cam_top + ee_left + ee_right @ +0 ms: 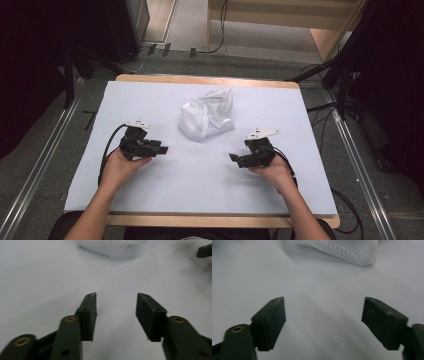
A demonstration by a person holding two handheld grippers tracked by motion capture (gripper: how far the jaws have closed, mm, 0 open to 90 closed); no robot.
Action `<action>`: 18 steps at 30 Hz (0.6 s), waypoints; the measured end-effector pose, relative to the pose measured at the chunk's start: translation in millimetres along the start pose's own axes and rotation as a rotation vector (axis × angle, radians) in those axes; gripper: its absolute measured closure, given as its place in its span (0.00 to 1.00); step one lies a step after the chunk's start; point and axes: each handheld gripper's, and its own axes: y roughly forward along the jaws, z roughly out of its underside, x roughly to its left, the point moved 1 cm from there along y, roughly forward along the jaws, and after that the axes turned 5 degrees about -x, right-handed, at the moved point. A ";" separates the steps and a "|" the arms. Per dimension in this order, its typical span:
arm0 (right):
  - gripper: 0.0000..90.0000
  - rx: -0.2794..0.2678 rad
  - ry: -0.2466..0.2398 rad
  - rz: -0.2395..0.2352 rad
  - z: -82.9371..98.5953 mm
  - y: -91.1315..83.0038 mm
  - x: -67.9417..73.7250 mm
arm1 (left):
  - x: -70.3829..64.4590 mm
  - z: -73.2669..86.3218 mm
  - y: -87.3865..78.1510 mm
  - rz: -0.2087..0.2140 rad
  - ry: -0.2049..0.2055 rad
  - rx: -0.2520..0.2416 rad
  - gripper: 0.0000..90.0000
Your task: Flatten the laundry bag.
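A crumpled white cloth (207, 114) with a fine diamond weave lies bunched on the pale sheet (150, 100) near the table's middle, toward the far side. Its edge shows at the top of the left gripper view (110, 246) and of the right gripper view (347, 250). My left gripper (161, 149) rests low on the sheet, left of and nearer than the cloth, open with nothing between its jaws (116, 296). My right gripper (233, 158) sits to the right and nearer, also open and empty (323, 300). The two grippers point toward each other.
The sheet covers a wooden table (210, 80) whose edge shows at front and back. Metal rails (40, 165) run along both sides on the floor. Cables (350, 210) trail off the right side. Black stands (345, 70) rise at the far right.
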 end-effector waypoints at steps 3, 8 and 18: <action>0.46 0.017 -0.006 -0.028 -0.9 1.5 1.3 | 3.1 1.3 3.3 0.030 -0.011 0.035 0.49; 0.52 0.043 0.022 -0.057 -2.2 0.8 2.0 | -0.3 -0.9 3.1 0.028 0.037 0.012 0.45; 0.52 0.041 0.087 -0.053 -1.8 -5.1 -1.1 | -1.5 -3.1 8.8 0.040 0.038 0.014 0.41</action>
